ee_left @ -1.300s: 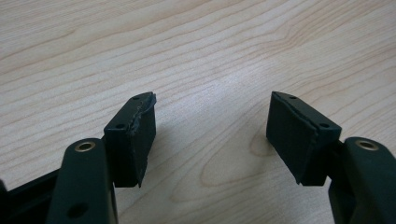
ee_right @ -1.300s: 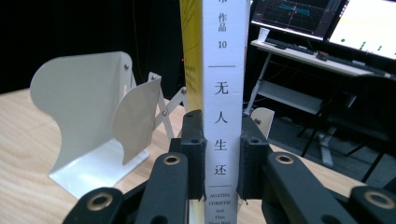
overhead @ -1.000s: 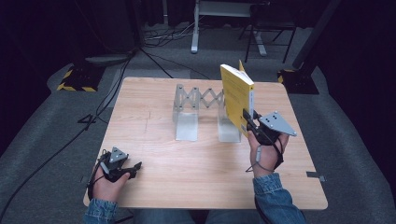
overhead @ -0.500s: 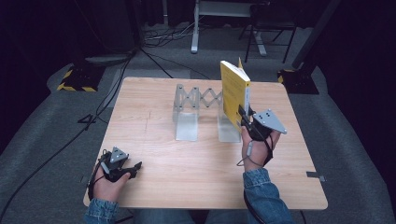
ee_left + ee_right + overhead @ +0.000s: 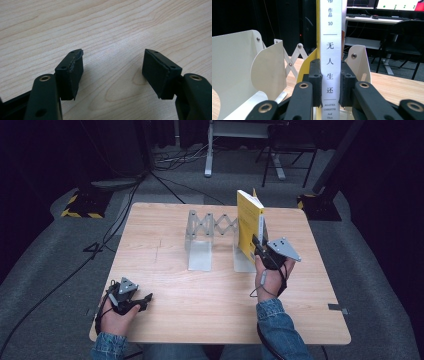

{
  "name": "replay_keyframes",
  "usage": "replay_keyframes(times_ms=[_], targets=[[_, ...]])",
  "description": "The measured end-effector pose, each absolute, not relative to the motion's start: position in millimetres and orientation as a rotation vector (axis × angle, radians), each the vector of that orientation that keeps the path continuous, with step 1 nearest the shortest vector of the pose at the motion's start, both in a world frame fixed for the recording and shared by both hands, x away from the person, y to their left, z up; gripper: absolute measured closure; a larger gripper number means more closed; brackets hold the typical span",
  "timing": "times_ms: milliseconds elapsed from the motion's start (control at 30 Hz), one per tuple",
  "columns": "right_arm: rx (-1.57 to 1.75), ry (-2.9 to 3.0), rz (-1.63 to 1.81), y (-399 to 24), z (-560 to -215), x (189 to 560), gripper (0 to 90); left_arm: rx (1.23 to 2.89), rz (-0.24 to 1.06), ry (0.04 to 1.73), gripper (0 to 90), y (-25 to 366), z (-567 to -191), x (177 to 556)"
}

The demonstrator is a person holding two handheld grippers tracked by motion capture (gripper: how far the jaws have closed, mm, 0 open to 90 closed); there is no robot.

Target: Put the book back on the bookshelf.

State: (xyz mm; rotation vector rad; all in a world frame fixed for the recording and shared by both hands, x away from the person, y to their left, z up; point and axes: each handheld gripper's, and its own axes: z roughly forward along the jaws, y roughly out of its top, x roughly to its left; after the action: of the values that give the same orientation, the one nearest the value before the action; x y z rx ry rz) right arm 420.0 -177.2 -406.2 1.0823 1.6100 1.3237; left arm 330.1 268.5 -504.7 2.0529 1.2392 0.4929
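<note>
A yellow book (image 5: 248, 222) with a white spine (image 5: 331, 50) stands upright over the right end of a metal expanding book rack (image 5: 210, 240). My right gripper (image 5: 260, 245) is shut on the book's spine; both pads (image 5: 315, 82) press its sides in the right gripper view. The rack's white plates (image 5: 232, 72) stand to the left of the book there, and one plate (image 5: 359, 62) shows behind it on the right. My left gripper (image 5: 142, 300) rests on the table near the front left corner, open, with bare wood between its pads (image 5: 72, 72).
The wooden table (image 5: 165, 255) sits on grey carpet. Beyond its far edge stand a desk frame (image 5: 240, 145), a chair (image 5: 404, 45) and cables on the floor (image 5: 105, 245). A small metal tab (image 5: 337, 308) lies near the table's right edge.
My right gripper has carried the book a little to the left, toward the rack's right end. The left gripper has stayed in place.
</note>
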Motion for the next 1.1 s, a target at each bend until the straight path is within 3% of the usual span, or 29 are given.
replay_keyframes(times_ms=[1100], targets=[[1.096,1.794,1.336,-166,-446,416,76.2,2.062,0.487,1.237,32.8,266,-504,332]])
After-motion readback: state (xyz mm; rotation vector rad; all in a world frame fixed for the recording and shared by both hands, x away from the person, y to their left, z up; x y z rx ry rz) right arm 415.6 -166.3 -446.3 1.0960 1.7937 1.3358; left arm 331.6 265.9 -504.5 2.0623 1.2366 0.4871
